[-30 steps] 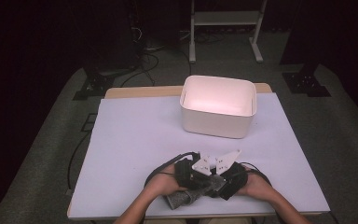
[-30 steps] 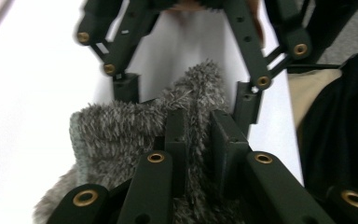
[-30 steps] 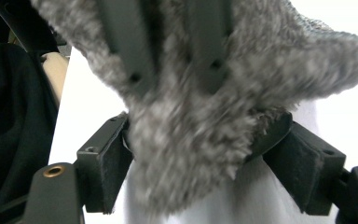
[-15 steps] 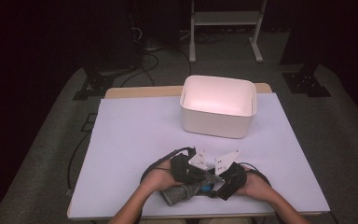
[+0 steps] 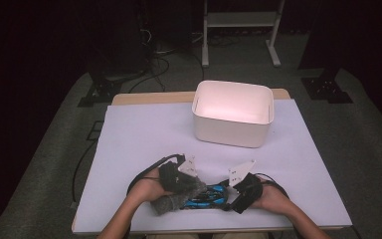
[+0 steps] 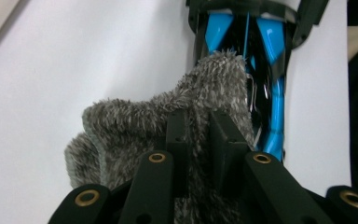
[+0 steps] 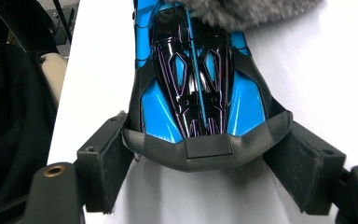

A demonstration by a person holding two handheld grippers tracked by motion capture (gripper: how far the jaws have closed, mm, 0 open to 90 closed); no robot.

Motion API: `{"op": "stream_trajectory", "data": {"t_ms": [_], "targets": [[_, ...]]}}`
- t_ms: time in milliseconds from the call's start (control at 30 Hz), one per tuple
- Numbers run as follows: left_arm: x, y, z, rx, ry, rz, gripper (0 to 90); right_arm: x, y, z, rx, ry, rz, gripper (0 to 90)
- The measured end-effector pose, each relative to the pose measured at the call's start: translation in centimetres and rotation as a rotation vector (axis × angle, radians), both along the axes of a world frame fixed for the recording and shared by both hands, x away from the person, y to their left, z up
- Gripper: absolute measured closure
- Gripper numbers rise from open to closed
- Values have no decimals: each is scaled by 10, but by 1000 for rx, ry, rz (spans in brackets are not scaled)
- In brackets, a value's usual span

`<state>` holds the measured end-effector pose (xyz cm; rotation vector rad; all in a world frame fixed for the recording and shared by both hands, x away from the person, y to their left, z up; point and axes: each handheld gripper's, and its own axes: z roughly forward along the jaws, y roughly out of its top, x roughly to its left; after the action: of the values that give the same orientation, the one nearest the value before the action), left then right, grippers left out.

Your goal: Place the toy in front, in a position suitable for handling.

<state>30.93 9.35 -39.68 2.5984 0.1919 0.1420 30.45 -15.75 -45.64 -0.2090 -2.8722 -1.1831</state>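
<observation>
White bin (image 5: 233, 115) beyond toy car (image 5: 205, 195)

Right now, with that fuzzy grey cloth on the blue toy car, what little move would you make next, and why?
Probably drag the grey cloth further along the blue toy car. The left tool is pinched shut on the cloth, which covers just one end of the car, and the right tool clamps the other end, steadying it on the table.

In the high view the cloth (image 5: 171, 199) hid one end of the car (image 5: 206, 195) from us; in the right gripper view the top edge cut off both.
</observation>
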Motion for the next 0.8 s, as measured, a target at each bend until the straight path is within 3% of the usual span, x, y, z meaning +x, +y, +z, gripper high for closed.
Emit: {"op": "stream_trajectory", "data": {"t_ms": [133, 433, 533, 667, 767, 800], "targets": [[1, 8, 0, -19, 30, 12, 791, 0, 0, 0, 1, 1, 1, 238], [0, -35, 6, -63, 64, -88, 791, 0, 0, 0, -3, 3, 1, 238], [-1, -52, 9, -109, 110, -152, 791, 0, 1, 0, 0, 1, 0, 237], [-1, -65, 3, -77, 111, -168, 791, -1, 1, 0, -2, 6, -2, 238], [0, -65, 2, -76, 112, -169, 787, 0, 0, 0, -2, 5, -4, 238], [1, -62, 2, -57, 104, -162, 779, -1, 0, -1, 0, 3, -3, 238]]}}
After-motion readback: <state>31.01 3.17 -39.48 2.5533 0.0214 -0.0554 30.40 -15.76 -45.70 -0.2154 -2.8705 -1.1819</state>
